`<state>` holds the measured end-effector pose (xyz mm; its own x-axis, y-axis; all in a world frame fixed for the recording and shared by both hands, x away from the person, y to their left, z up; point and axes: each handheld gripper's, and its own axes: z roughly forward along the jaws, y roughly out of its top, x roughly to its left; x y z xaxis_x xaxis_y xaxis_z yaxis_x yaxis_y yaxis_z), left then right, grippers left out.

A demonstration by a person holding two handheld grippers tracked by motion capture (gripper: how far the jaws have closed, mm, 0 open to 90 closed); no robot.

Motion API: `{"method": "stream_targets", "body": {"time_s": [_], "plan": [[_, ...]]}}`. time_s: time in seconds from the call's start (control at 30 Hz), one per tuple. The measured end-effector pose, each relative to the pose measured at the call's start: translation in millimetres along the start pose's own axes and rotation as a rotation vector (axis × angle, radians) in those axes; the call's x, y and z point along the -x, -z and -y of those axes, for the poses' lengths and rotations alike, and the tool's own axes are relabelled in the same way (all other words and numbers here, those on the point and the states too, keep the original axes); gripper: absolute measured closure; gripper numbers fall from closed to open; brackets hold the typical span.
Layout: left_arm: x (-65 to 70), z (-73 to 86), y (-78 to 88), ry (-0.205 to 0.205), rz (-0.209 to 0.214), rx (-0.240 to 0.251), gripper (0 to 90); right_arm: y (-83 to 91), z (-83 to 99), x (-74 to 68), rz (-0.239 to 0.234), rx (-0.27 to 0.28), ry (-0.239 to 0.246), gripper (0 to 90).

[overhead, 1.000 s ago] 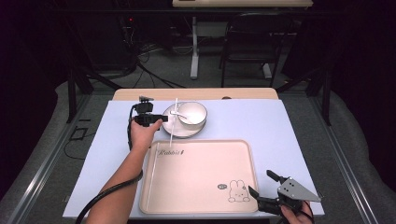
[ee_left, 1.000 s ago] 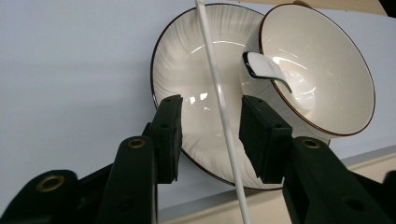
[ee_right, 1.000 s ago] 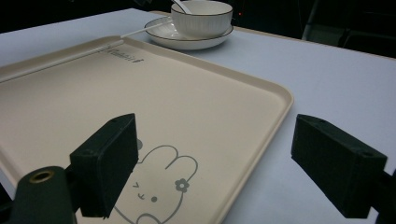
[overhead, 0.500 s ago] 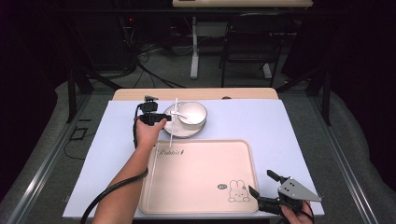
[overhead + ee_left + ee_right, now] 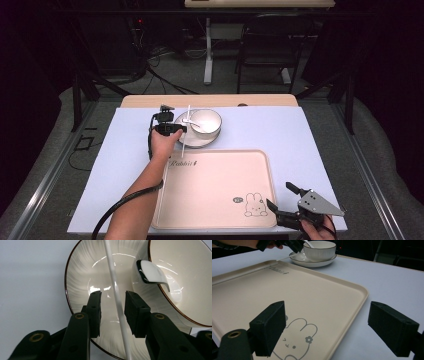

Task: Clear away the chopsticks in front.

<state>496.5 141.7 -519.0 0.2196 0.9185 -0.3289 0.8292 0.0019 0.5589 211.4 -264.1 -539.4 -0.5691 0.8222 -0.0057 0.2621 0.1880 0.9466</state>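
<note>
The left tool point(image 5: 112, 312), jaws apart and just closing around the white chopstick point(image 5: 115, 295) lying across the plate point(image 5: 80, 282) at the tabletop's far left, seems ready to pinch it for lifting.

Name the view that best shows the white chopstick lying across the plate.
The left gripper view: the white chopstick runs up between the left claw pads, over the plate. The high view shows it as a thin line across the plate rim; the right gripper view shows its tip far off.
</note>
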Motion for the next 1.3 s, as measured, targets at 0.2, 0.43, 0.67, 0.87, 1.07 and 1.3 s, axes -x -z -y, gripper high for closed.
{"method": "stream_targets", "body": {"time_s": [0.2,0.43,0.67,0.87,1.07,1.3], "plan": [[1.5,1.1,-6.3,0.0,0.003,-0.009,68.4,0.2,0.0,0.1,0.0,0.001,0.0,14.3],[0.8,1.2,-12.5,0.008,0.003,-0.018,70.7,0.2,-0.1,-0.1,-0.002,0.001,0.002,14.3],[0.5,0.5,-15.1,0.008,0.001,-0.014,73.4,0.2,-0.1,0.0,-0.003,0.001,0.002,14.3],[0.4,0.4,-17.9,0.025,0.007,-0.012,74.9,0.2,-0.1,-0.3,-0.003,0.001,0.002,14.3],[0.8,2.3,-21.2,0.037,0.006,-0.031,77.5,0.3,-0.4,-0.6,-0.005,0.002,0.001,14.3],[-2.5,2.8,-20.9,0.072,0.011,-0.031,84.0,0.2,-0.4,-0.6,-0.006,0.002,0.003,14.3]]}}
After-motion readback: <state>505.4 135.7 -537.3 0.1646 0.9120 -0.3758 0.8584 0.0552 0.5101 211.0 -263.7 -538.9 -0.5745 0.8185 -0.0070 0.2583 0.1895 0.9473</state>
